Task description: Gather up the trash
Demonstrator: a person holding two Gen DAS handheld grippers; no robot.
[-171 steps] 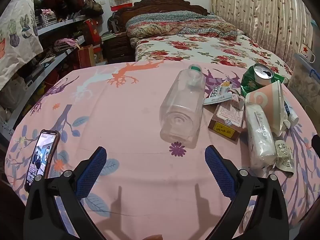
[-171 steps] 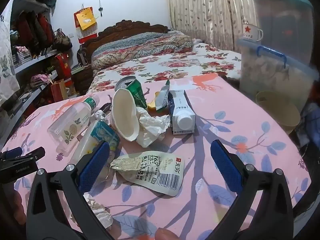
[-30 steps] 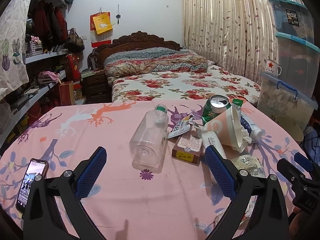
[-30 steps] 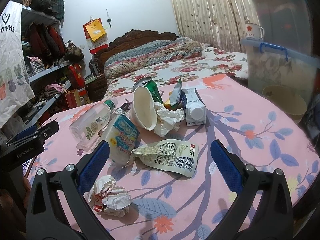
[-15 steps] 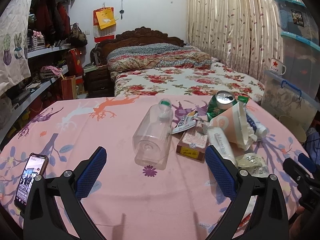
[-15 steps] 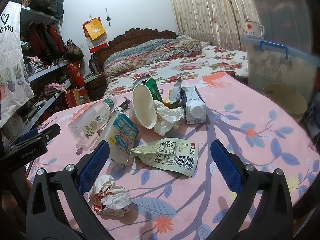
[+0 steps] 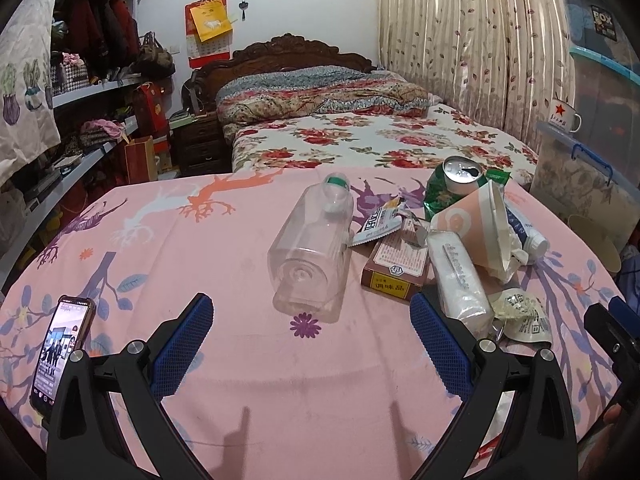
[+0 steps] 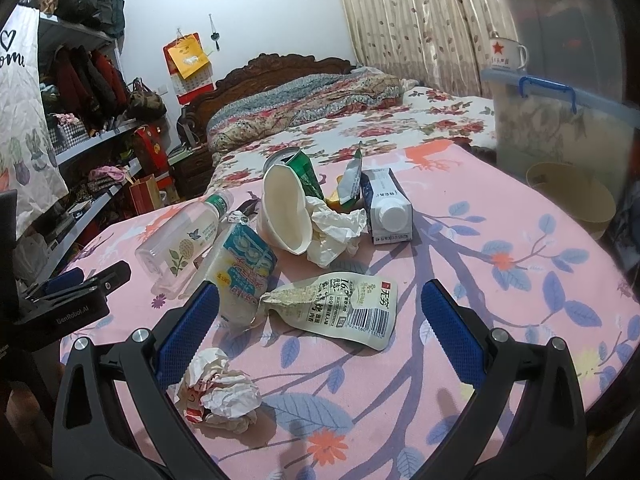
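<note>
bottle (image 7: pixel 310 252) — ahead of left tongs (image 7: pixel 310 346) | tongs spread, empty

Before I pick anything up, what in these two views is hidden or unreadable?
- Yellow bin: right wrist view, inside hidden by its own wall and the table edge.
- Green can: left wrist view, lower body behind the paper cup.
- Brown box: left wrist view, far end under a torn sachet.
- Phone: left wrist view, screen too small to read.
</note>
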